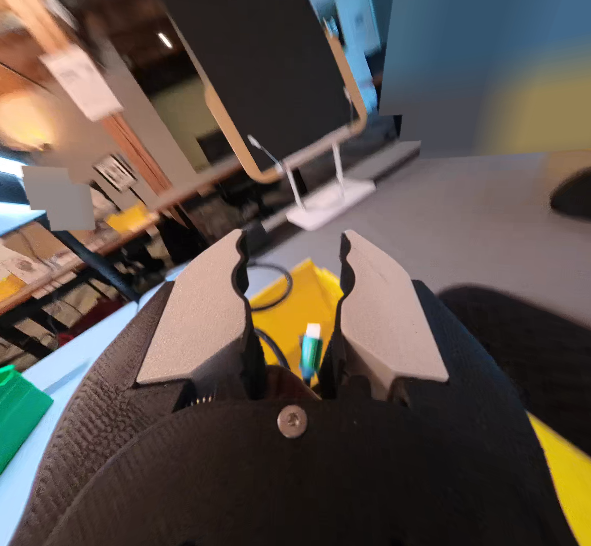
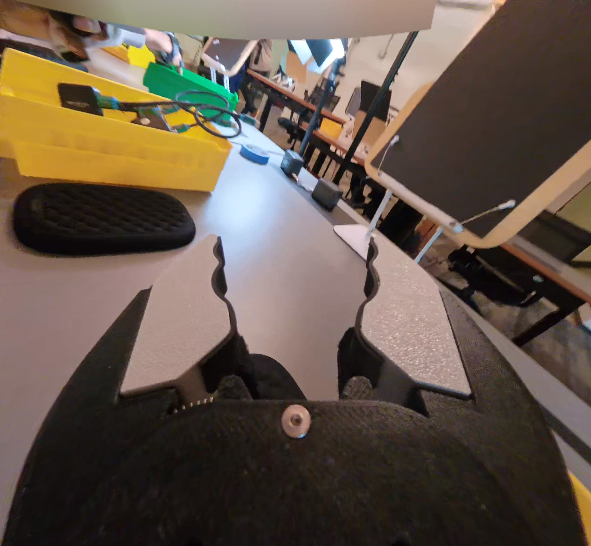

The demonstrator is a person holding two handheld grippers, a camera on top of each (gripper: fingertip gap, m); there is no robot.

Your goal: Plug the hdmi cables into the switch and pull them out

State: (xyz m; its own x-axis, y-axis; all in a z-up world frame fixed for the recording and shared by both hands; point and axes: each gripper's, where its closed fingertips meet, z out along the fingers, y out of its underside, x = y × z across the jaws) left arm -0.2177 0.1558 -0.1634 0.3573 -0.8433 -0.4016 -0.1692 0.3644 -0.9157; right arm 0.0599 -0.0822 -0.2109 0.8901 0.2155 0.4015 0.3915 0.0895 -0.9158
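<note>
While the left gripper (image 1: 292,239) hovers over a yellow tray (image 1: 307,300) with fingers spread and empty, a green-tipped HDMI cable (image 1: 311,350) lies below them. Right gripper (image 2: 294,246), fingers wide apart, hangs over the grey table (image 2: 281,243); the black switch (image 2: 80,99) sits in the tray, cables attached.

One yellow tray (image 2: 112,159), one black switch (image 2: 80,99), perhaps two cables (image 2: 204,115), one black pad (image 2: 102,219).

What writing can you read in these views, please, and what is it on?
Nothing is legible.
Switch: pale print, too small to read.
Paper sheet: blurred.
Patterned label: blurred.
</note>
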